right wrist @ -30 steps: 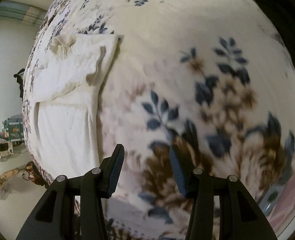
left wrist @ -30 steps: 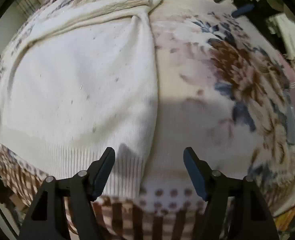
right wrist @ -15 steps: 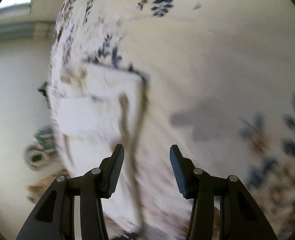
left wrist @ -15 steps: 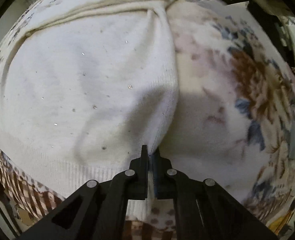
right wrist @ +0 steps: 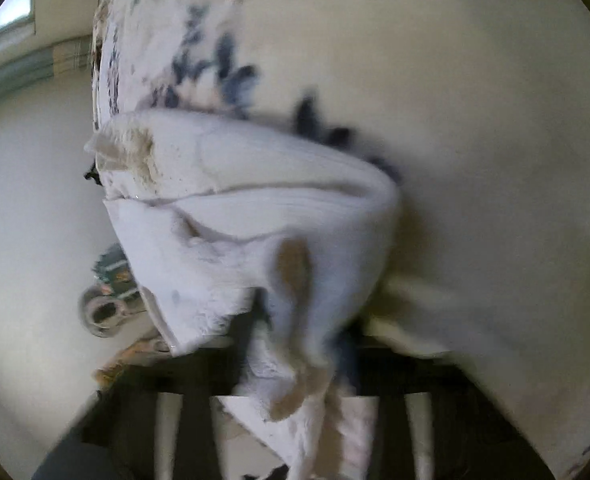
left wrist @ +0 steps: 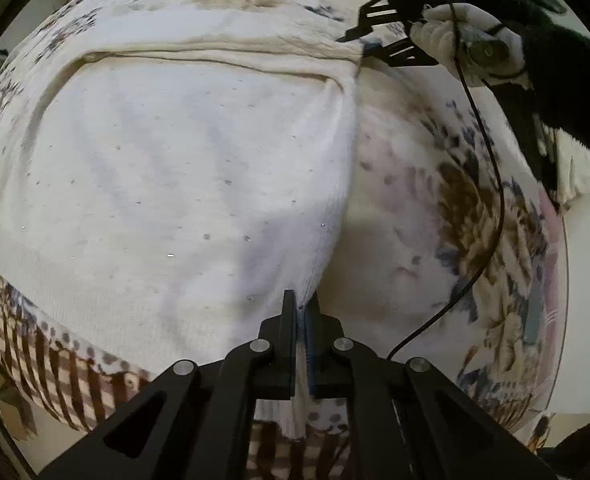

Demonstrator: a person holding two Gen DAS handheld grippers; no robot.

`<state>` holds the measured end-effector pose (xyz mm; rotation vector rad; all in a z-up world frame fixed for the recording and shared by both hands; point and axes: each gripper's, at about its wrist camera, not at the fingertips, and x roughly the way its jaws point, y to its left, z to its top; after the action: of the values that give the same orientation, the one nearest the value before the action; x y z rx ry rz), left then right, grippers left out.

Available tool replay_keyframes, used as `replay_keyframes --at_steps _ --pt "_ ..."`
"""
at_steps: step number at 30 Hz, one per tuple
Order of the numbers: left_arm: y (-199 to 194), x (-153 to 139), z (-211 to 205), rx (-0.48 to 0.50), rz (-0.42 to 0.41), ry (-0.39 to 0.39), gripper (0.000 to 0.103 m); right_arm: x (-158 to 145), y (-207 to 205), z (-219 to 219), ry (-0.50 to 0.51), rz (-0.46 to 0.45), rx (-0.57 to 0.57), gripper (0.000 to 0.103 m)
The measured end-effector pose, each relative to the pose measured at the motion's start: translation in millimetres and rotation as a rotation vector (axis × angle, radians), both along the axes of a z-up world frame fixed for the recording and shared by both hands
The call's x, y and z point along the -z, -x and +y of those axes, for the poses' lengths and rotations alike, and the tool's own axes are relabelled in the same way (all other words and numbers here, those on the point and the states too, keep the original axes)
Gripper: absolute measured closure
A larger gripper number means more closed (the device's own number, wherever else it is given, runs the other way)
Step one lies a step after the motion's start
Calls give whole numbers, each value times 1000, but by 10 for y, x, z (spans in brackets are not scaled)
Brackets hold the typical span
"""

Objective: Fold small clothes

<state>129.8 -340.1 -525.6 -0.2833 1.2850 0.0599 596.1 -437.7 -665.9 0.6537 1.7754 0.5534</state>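
Observation:
A white knit sweater [left wrist: 183, 184] lies flat on a floral blanket [left wrist: 435, 208]. My left gripper [left wrist: 303, 312] is shut on the sweater's near right hem corner, with fabric pinched between the jaws. My right gripper [left wrist: 365, 46] shows in the left wrist view at the sweater's far right corner, its fingers around the cloth edge. In the blurred right wrist view the sweater [right wrist: 263, 216] is bunched up and draped over my right gripper [right wrist: 295, 344], which looks shut on the cloth; the fingertips are hidden by fabric.
The blanket's checked border [left wrist: 75, 364] hangs over the bed's near edge. A black cable [left wrist: 491, 208] runs from the right gripper across the blanket. Beyond the bed's left edge, a wall and small objects on the floor [right wrist: 103, 308] show.
My left gripper closed on the hem corner and stays shut on it. My right gripper moved to the sweater's far corner and took hold of it; the cloth now lifts and bunches there.

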Motion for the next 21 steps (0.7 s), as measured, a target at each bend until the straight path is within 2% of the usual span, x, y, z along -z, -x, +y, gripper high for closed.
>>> replay_keyframes --at_steps 5,9,12,13,17,19,21 --pt "117 -313 522 -104 -46 117 101 -617 -55 420 35 -84 -31 86" --pt "208 -581 1251 -204 -102 217 101 -1243 -131 1093 72 -148 -78 87" --pt "223 -669 1782 -258 -132 244 101 -1580 -147 1687 132 -195 -118 87" --pt "221 -678 2017 -284 -140 257 101 -1657 -163 2026 167 -209 -136 87" --pt "198 -597 2846 -340 -162 285 101 -1731 -159 2827 248 -232 -166 87" --pt "191 -474 3282 -356 -163 279 101 -1651 -223 3396 298 -253 -200 87" --pt "174 -285 3714 -380 -147 304 101 -1562 -283 3771 341 -256 -216 87"
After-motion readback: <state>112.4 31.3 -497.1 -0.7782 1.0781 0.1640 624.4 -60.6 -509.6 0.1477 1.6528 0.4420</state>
